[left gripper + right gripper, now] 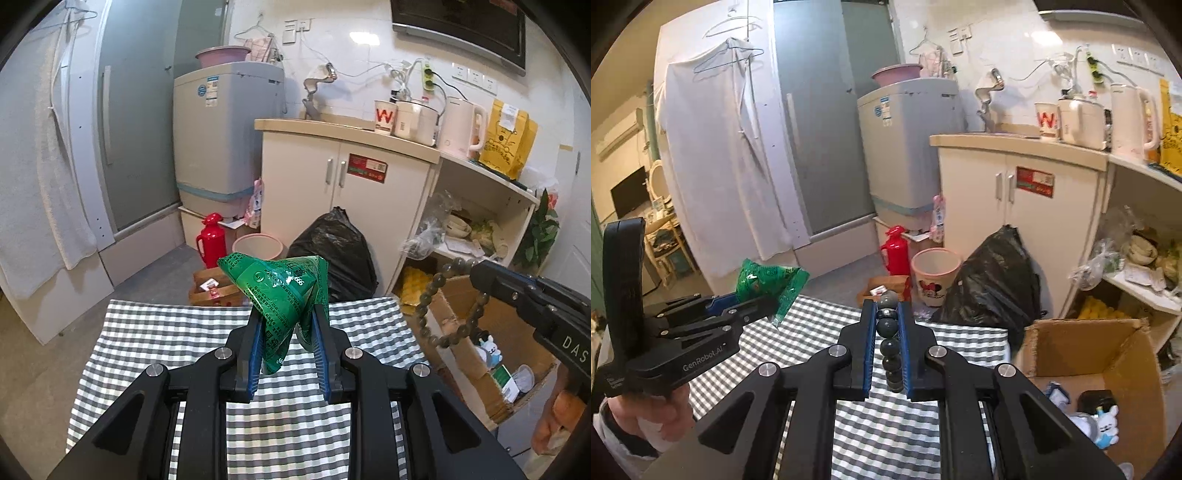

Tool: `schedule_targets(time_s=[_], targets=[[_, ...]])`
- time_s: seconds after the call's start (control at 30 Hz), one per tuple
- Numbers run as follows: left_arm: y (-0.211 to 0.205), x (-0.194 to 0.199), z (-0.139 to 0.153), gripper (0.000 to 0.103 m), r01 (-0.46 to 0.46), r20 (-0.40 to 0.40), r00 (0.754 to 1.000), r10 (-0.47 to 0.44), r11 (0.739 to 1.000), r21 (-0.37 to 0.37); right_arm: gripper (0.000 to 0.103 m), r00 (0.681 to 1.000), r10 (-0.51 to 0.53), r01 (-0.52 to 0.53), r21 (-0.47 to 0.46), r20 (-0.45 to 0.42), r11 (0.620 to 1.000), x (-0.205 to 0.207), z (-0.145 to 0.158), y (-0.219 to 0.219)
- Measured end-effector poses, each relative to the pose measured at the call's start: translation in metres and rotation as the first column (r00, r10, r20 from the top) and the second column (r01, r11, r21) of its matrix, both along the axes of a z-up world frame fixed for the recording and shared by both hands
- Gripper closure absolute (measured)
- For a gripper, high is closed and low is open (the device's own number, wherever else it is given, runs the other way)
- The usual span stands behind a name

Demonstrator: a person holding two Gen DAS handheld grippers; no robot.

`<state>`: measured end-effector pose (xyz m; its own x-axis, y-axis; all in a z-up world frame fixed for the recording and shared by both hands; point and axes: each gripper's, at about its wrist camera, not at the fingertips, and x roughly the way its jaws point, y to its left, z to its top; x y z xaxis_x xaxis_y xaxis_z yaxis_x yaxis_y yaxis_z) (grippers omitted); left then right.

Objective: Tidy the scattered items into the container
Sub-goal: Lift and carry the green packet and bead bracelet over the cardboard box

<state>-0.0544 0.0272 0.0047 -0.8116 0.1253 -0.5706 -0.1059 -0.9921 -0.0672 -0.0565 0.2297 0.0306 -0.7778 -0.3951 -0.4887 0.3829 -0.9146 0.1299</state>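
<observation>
My left gripper is shut on a crumpled green snack packet, held up above the checked tablecloth. The same packet shows at the left of the right wrist view, in the left gripper. My right gripper is shut on a string of dark grey beads that runs between its blue pads. In the left wrist view the bead loop hangs from the right gripper over the open cardboard box. The box holds a few small items, among them a white and blue toy.
A black rubbish bag, a pink bin and a red flask stand on the floor beyond the table. A white cabinet and open shelves lie behind the box. A hand grips the left tool.
</observation>
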Motion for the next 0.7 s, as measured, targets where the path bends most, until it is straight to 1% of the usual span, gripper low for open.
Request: schedule_targets(time_s=[0.43, 0.7], targets=[[0.054, -0.007, 0.011, 0.079, 0.093, -0.025, 0.995, -0.093, 0.996, 0.002, 0.092, 0.994, -0.099, 0.100, 0.029, -0.044, 0.995, 0.015, 0.018, 0.046], [0.097, -0.011, 0.017, 0.079, 0.177, -0.038, 0.984, -0.176, 0.984, 0.003, 0.092, 0.984, -0.168, 0.171, 0.040, -0.052, 0.985, 0.022, 0.022, 0.084]])
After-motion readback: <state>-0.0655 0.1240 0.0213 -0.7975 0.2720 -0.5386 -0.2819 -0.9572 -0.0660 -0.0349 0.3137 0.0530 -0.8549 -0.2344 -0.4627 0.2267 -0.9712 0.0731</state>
